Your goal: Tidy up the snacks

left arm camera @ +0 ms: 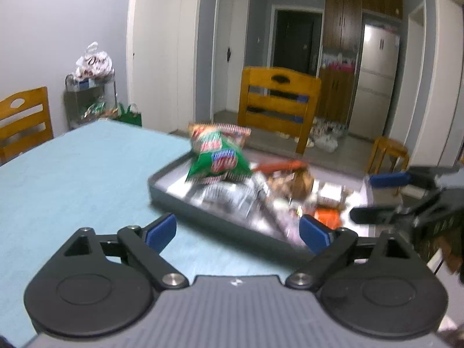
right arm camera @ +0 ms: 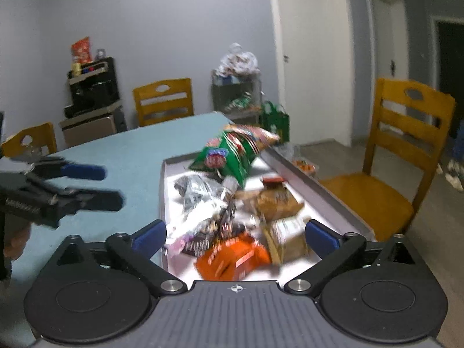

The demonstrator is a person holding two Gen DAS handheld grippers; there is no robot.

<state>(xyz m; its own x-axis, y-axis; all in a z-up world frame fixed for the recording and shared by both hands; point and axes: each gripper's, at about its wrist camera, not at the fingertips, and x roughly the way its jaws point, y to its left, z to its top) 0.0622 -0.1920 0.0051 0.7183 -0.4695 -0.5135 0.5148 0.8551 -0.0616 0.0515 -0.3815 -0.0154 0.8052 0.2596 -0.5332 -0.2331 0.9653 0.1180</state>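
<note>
A light-blue table [right arm camera: 116, 156] carries a grey tray [right arm camera: 319, 185] of snacks.

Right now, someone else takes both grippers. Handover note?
Left hand-held gripper: open, empty, at the tray's near left corner.
Right hand-held gripper: open, empty, over the tray's near end.
Tray sits on the blue table, at its edge.
Done: green chip bag at the far end, orange pack nearest, silver and brown packs between, all inside.
Left: packs lie jumbled and overlapping; sorting still to do.
</note>
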